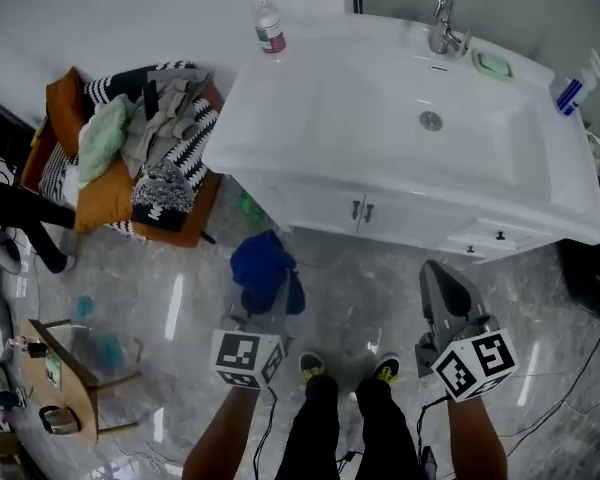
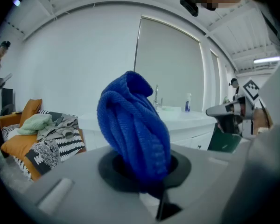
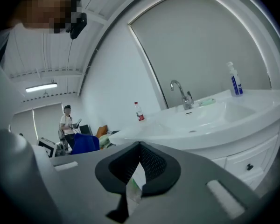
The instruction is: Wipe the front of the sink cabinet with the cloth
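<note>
My left gripper (image 1: 268, 303) is clamped on the bunched blue cloth (image 1: 263, 268), near the sink cabinet (image 1: 420, 224) front but not touching; my right gripper (image 1: 445, 286) is closed on nothing. I'd press a broad fold flat on the doors (image 1: 323, 206) (mind the knobs (image 1: 362, 211)), sweeping across evenly

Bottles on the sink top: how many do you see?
2. A red-capped bottle stands at the far left corner of the sink top; a blue-and-white bottle at its right end. None looks hidden.
</note>
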`<state>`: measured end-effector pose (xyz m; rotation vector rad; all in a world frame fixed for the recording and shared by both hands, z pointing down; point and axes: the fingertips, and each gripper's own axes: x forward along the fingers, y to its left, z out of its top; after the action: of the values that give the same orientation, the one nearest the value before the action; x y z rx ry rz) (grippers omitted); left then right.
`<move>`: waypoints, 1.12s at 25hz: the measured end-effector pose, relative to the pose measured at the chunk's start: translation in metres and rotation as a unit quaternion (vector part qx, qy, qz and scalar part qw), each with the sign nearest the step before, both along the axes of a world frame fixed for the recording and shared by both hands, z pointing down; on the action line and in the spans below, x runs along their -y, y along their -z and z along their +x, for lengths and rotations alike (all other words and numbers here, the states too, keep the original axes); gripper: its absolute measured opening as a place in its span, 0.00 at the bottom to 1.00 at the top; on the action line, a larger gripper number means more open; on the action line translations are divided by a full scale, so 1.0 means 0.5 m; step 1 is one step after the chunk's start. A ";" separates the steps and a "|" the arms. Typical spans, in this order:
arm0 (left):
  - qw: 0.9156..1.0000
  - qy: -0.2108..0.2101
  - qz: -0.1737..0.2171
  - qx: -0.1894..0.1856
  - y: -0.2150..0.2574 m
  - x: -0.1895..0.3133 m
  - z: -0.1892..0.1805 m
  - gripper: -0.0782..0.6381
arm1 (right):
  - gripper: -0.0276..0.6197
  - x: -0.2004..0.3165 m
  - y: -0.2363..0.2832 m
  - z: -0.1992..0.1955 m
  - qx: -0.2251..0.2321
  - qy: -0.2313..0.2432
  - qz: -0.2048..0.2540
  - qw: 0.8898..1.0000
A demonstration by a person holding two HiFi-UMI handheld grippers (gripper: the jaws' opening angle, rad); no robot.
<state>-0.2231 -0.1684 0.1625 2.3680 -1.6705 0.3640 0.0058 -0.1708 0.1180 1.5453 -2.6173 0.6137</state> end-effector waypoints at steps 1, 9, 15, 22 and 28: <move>1.000 0.003 0.000 0.002 -0.023 0.009 -0.010 0.18 | 0.04 0.006 -0.017 -0.013 0.015 0.000 -0.001 1.000; 0.999 0.020 0.026 0.032 -0.216 0.088 -0.086 0.18 | 0.04 0.054 -0.215 -0.079 0.038 0.009 0.021 0.999; 0.998 0.056 0.017 0.017 -0.356 0.181 -0.134 0.18 | 0.04 0.099 -0.392 -0.077 0.031 -0.001 0.043 0.999; 0.991 0.072 0.085 0.072 -0.432 0.275 -0.173 0.18 | 0.04 0.137 -0.585 -0.069 0.052 -0.027 0.071 0.996; 0.983 0.096 0.145 0.065 -0.442 0.347 -0.226 0.18 | 0.04 0.193 -0.718 -0.089 0.060 -0.019 0.128 0.990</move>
<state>-0.3360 -0.3417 0.3834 2.3937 -2.1225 0.2610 -0.0388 -0.2672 0.4770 1.6770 -2.8582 0.3966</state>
